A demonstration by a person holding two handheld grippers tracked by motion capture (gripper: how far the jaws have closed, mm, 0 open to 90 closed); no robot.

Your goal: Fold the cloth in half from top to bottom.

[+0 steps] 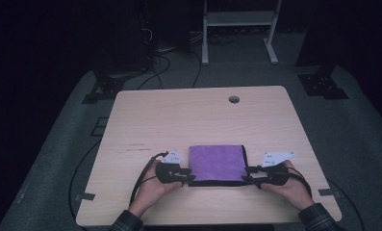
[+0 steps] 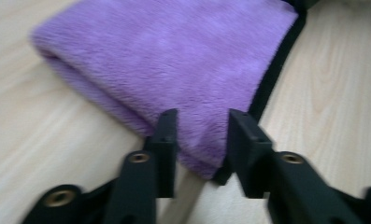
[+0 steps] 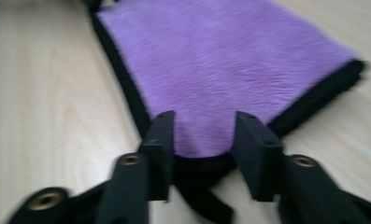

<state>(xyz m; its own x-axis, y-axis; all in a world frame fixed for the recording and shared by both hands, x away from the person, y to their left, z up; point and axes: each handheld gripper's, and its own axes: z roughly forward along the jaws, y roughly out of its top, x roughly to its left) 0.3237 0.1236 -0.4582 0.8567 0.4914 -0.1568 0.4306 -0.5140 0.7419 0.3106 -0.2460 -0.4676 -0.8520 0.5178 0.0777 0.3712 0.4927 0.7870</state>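
A folded purple cloth (image 1: 216, 162) with a black underlayer lies flat on the wooden table (image 1: 179, 115), near its front edge. My left gripper (image 1: 191, 178) is at the cloth's near left corner and my right gripper (image 1: 246, 179) at its near right corner. In the left gripper view the jaws (image 2: 202, 123) stand apart around the cloth (image 2: 174, 56) corner, not pressing on it. The right gripper view has the jaws (image 3: 204, 123) likewise spread around the purple cloth (image 3: 220, 56) corner, black edge beneath. Both grippers are open.
A round cable hole (image 1: 234, 99) sits near the table's far edge. Beyond the table stand a white frame (image 1: 239, 19), dark equipment and floor cables (image 1: 155, 62). Bare tabletop surrounds the cloth on all sides.
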